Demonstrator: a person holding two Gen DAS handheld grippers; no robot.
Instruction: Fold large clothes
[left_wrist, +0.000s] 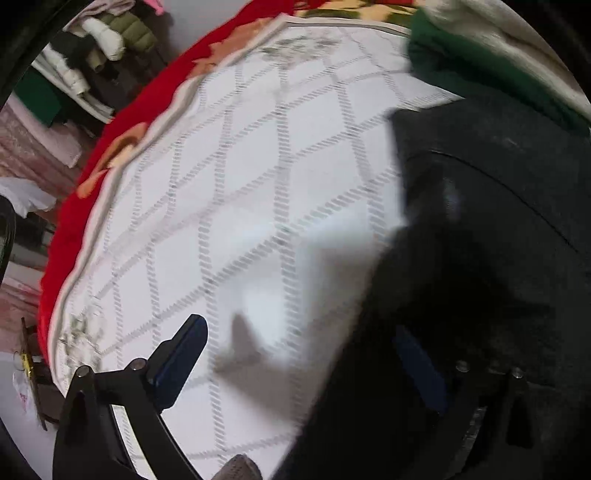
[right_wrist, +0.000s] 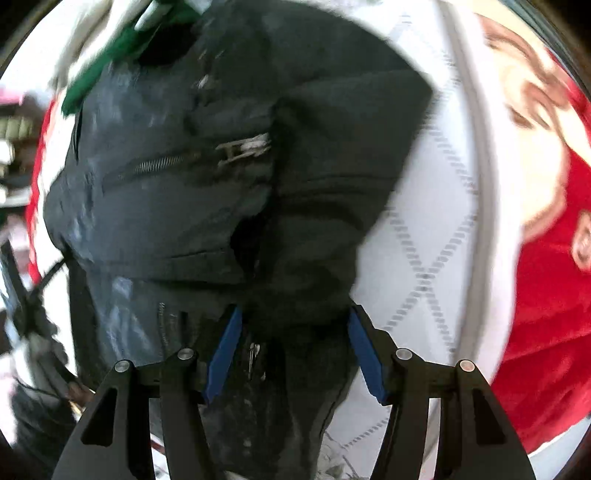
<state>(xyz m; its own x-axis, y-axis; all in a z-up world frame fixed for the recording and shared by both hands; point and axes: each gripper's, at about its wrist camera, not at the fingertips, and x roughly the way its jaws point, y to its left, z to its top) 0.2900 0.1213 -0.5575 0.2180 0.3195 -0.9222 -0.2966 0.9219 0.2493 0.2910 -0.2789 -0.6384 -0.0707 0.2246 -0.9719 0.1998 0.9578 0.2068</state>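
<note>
A black padded jacket (right_wrist: 192, 192) with a metal zipper (right_wrist: 166, 162) lies bunched on a white quilted mat (left_wrist: 258, 177). In the left wrist view the jacket (left_wrist: 480, 277) fills the right side. My left gripper (left_wrist: 301, 354) stands wide open over the jacket's edge. Its left finger is above bare mat and its right finger is against dark cloth. My right gripper (right_wrist: 295, 332) is open just above the jacket. Black cloth lies between its blue pads (right_wrist: 223, 350), which do not press on it.
A red floral blanket (left_wrist: 122, 140) borders the mat; it is also in the right wrist view (right_wrist: 546, 280). A green and cream garment (left_wrist: 480, 55) lies at the jacket's far end. A pile of clothes (left_wrist: 92, 51) sits beyond the bed.
</note>
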